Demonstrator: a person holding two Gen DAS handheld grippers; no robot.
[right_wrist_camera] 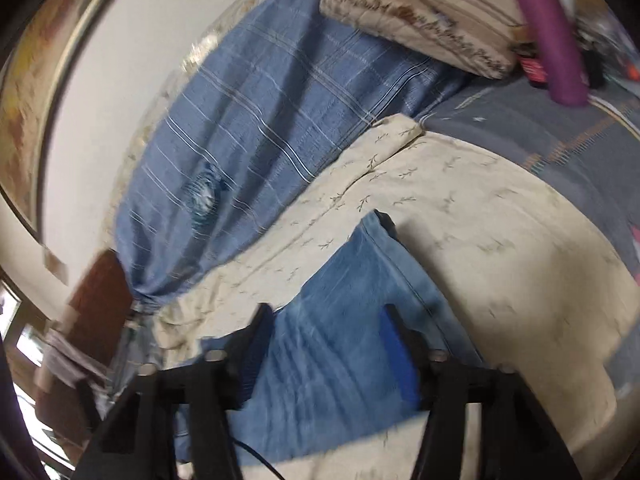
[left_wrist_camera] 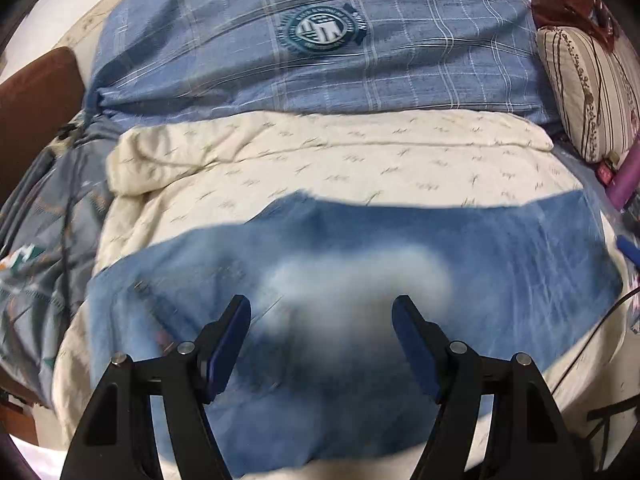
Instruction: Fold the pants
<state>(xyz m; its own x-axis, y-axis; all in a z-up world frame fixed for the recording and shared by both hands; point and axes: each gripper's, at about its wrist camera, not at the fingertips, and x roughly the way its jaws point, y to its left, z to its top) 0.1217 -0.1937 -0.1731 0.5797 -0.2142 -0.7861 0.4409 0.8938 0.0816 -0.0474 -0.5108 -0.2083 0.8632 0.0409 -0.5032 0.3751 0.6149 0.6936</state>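
Blue denim pants lie spread flat on a cream blanket on a bed, with a faded pale patch at their middle. My left gripper hangs over that patch, its blue-padded jaws wide apart and nothing pinched between them. In the right wrist view the pants run from under the gripper up to a hemmed end on the cream blanket. My right gripper stands open above the denim, and the cloth shows flat between its fingers. Both views are blurred.
A folded blue plaid quilt lies behind the blanket against the wall. A striped pillow and a purple tube sit at the right. Grey patterned bedding and a brown panel are on the left. A black cable crosses the near right.
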